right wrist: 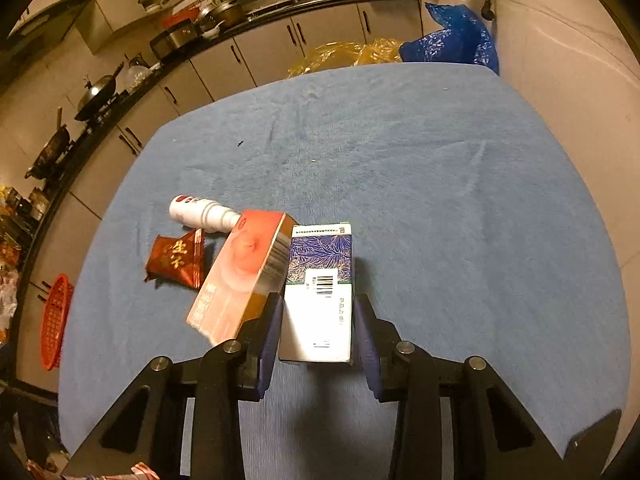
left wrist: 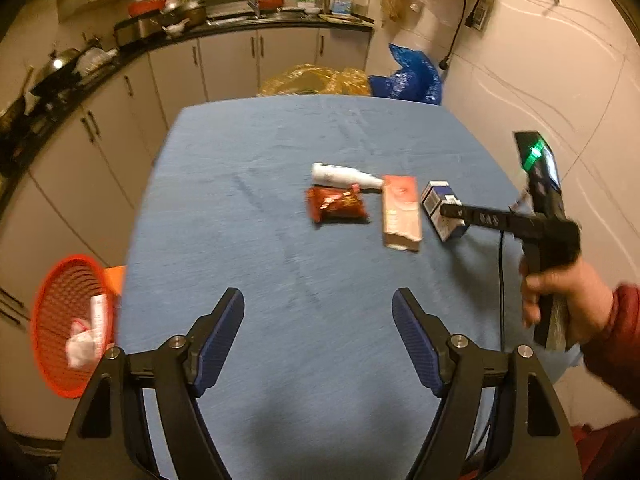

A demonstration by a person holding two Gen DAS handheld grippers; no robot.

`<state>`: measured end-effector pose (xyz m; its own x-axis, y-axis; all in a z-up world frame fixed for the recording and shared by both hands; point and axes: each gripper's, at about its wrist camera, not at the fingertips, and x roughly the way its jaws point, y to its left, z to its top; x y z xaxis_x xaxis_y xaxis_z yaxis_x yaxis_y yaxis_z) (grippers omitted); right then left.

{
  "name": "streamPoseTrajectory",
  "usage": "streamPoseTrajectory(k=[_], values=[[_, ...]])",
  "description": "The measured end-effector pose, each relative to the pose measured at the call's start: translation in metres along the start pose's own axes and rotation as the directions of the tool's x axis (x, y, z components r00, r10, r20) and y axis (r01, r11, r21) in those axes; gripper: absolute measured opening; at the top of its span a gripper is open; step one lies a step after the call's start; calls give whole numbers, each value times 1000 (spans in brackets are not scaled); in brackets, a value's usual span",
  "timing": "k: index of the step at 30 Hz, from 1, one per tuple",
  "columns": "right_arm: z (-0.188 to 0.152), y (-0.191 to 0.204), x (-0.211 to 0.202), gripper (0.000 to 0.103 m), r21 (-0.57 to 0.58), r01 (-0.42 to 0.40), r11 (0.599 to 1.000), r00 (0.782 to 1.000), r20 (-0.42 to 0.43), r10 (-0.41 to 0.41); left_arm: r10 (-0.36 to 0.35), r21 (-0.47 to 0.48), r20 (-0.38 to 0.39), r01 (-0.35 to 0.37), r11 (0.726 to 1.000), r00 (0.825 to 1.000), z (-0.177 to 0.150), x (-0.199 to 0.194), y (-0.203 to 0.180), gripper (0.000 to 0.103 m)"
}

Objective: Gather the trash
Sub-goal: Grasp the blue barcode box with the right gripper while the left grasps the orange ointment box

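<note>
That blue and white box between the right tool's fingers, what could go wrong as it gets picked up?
The blue and white box sits between the right tool's fingers, with a slight gap visible on the right side, so it may slip if lifted before the grip is firm. The pink box leans against it and the left finger, so it could be dragged or toppled. The red basket sits off the table's far left edge, so the long carry risks a drop.

left wrist: high, back | right wrist: low, close | shared: table (left wrist: 248,208) (right wrist: 440,168)
</note>
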<state>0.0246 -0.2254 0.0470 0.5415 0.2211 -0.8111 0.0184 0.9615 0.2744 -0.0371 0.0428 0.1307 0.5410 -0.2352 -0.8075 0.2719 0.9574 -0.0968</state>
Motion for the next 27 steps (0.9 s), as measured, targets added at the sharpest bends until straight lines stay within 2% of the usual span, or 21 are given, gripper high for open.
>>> streamPoseTrajectory(k=[8,11,16,17,19,25,26,27], values=[[-37,-21,-59,39,9,-28,1000,1000,8,28,-83,14,-66,84,996,994,34,70,-47,76],[-48,-30,-79,39,14,-33,999,999,11,33,-61,46,-72,64,997,996,47,99,-69,77],[-61,-41,-103,39,31,-34,999,999,19,33,-29,72,-130,39,997,991,64,149,-95,77],[-62,-43,-104,39,35,-34,999,999,18,34,-26,75,-140,36,997,990,65,154,-97,77],[-64,-47,-109,39,44,-28,999,999,19,27,25,100,-144,-10,995,989,70,168,-104,77],[-67,-53,-117,39,68,-20,997,1000,24,18,53,122,-165,-33,992,985,74,195,-110,77],[-67,-53,-118,39,71,-20,997,1000,25,18,59,130,-165,-38,991,985,73,197,-112,77],[-66,-53,-117,39,76,-22,997,999,26,20,62,137,-166,-40,990,984,73,199,-113,68]])
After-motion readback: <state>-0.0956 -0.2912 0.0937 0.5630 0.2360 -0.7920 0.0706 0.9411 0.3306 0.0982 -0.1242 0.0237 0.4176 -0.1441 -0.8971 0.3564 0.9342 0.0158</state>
